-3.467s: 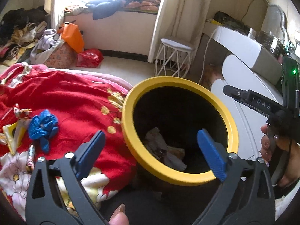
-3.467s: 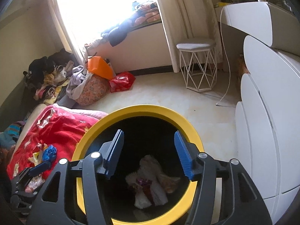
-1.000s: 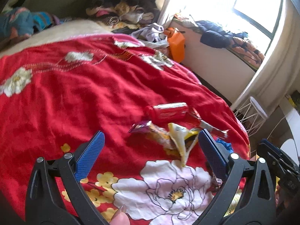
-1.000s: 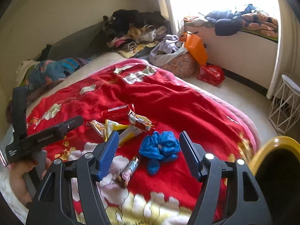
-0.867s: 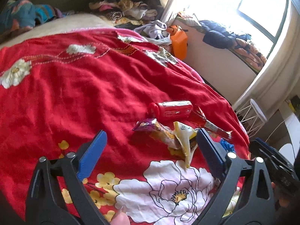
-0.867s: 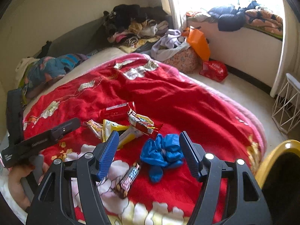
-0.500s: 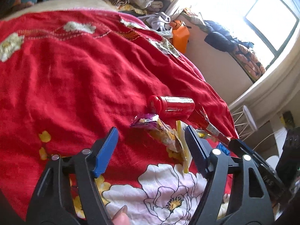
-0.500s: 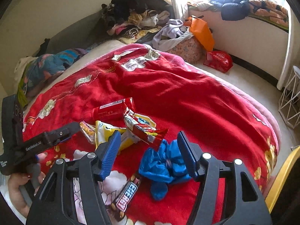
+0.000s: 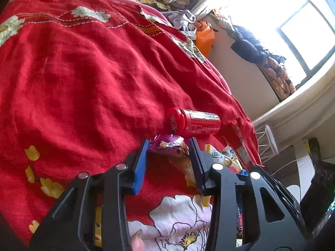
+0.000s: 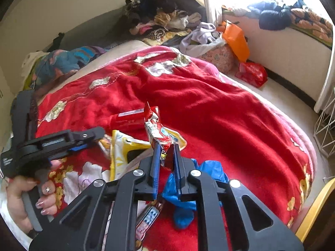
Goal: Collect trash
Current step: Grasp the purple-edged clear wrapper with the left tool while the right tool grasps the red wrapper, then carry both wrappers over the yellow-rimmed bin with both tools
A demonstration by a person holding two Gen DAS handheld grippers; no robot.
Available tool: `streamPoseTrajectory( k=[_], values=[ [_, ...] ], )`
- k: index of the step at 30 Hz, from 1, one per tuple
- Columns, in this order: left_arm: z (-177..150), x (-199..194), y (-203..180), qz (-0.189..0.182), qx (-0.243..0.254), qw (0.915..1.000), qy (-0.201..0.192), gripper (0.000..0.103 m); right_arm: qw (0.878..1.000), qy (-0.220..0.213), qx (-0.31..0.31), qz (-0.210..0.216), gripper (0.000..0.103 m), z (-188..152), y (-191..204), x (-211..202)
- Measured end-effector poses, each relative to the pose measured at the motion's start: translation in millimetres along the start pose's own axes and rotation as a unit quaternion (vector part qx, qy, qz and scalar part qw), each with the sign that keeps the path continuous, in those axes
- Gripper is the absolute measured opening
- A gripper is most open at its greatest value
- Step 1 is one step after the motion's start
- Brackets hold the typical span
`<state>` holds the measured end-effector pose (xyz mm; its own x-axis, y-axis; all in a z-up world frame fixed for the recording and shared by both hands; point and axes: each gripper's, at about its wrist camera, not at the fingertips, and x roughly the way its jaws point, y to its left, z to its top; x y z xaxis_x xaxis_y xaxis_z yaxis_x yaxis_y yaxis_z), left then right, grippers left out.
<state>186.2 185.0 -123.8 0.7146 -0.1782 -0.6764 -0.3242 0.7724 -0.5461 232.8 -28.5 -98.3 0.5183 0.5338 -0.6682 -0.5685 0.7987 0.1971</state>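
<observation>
Trash lies on a red flowered blanket (image 9: 94, 73). My left gripper (image 9: 168, 159) straddles a purple snack wrapper (image 9: 167, 145); its jaws are closing, the blue pads at the wrapper's edges without squeezing it. A red canister (image 9: 194, 122) lies just beyond. My right gripper (image 10: 166, 156) is shut on a red-and-white snack wrapper (image 10: 156, 129), which sticks up from the pads. A yellow wrapper (image 10: 125, 146), a crumpled blue bag (image 10: 188, 190) and a candy bar (image 10: 148, 219) lie around it. The left gripper (image 10: 98, 132) shows at left, held by a hand (image 10: 31, 198).
The yellow rim of the trash bin (image 10: 314, 209) is at the lower right, off the bed. Clothes are piled (image 10: 167, 14) at the head of the bed. An orange bag (image 10: 236, 37), a red bag (image 10: 251, 73) and a white wire stool (image 10: 326, 129) stand on the floor.
Both grippers came down onto the trash pile. The left jaws narrowed from wide open around the purple wrapper. The right jaws shut on the red-and-white wrapper.
</observation>
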Motion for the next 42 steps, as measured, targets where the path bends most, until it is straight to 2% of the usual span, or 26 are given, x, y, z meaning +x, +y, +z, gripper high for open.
streamPoseTrajectory(
  k=[6,12,16,19,36,42],
  values=[
    [-4.2,-9.2,-5.6,-0.009,0.014,0.9999,-0.002,0.023,1.0,-0.025,0.006,0.003,0.011,-11.2,12.4,-30.2],
    [-7.8,-28.6,-22.4,-0.003,0.06,0.998,-0.02,0.021,0.999,-0.032,-0.005,0.003,0.011,-22.9,25.8,-52.4],
    [-7.8,-42.4,-27.7,0.008,0.074,0.9966,-0.037,0.021,0.999,-0.034,-0.012,-0.006,0.01,-28.6,30.5,-61.0],
    [-7.5,-54.8,-33.7,0.014,0.093,0.9943,-0.051,0.021,0.999,-0.033,-0.001,-0.01,0.01,-32.1,29.3,-65.6],
    [-5.6,-120.8,-52.7,-0.002,0.128,0.9849,-0.116,0.02,0.996,-0.077,0.016,-0.047,0.01,-21.0,37.8,-116.8],
    [-7.7,-131.8,-62.8,-0.016,0.133,0.9832,-0.124,0.02,0.993,-0.094,0.026,-0.06,0.01,-16.5,31.1,-132.7]
  ],
)
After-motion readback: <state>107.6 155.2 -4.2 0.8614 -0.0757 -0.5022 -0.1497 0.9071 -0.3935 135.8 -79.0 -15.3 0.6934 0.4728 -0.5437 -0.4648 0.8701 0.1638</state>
